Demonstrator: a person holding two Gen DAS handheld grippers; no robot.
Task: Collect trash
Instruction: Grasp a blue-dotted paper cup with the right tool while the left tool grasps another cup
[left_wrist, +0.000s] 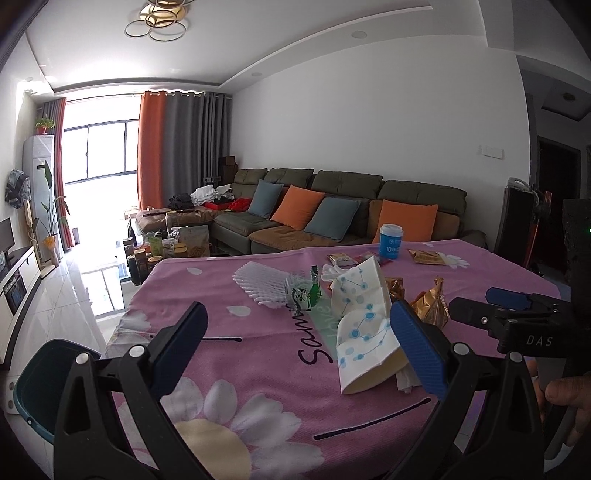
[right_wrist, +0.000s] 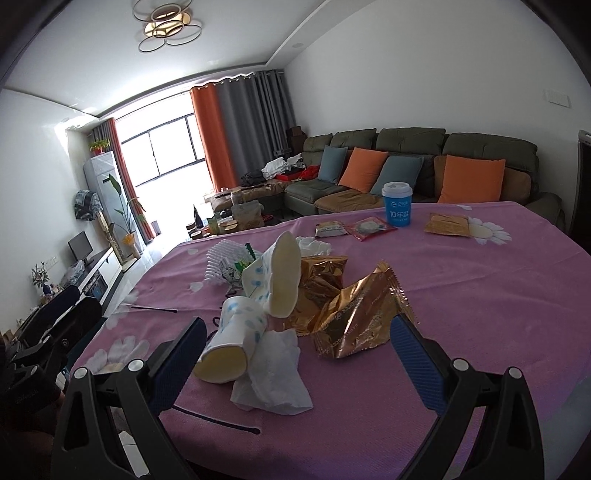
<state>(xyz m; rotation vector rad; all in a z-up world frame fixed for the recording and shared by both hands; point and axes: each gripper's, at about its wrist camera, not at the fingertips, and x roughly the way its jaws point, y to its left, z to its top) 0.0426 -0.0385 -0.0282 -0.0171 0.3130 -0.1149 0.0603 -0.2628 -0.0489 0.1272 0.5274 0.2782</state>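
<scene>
Trash lies on a pink flowered tablecloth (left_wrist: 258, 369). A crushed white paper cup with blue dots (left_wrist: 364, 332) lies before my open left gripper (left_wrist: 299, 350), by its right finger. In the right wrist view the same cup (right_wrist: 240, 332), a crumpled white tissue (right_wrist: 273, 380) and gold foil wrappers (right_wrist: 354, 314) lie between the fingers of my open right gripper (right_wrist: 303, 365). A white foam net (left_wrist: 262, 288), a green wrapper (left_wrist: 306, 295) and further packets (right_wrist: 332, 229) lie farther back. Both grippers are empty.
A blue paper cup with a white lid (right_wrist: 397, 203) stands at the table's far edge. A teal bin (left_wrist: 33, 384) stands on the floor left of the table. A sofa with cushions (left_wrist: 332, 206) is behind. My right gripper's body (left_wrist: 517, 317) shows in the left wrist view.
</scene>
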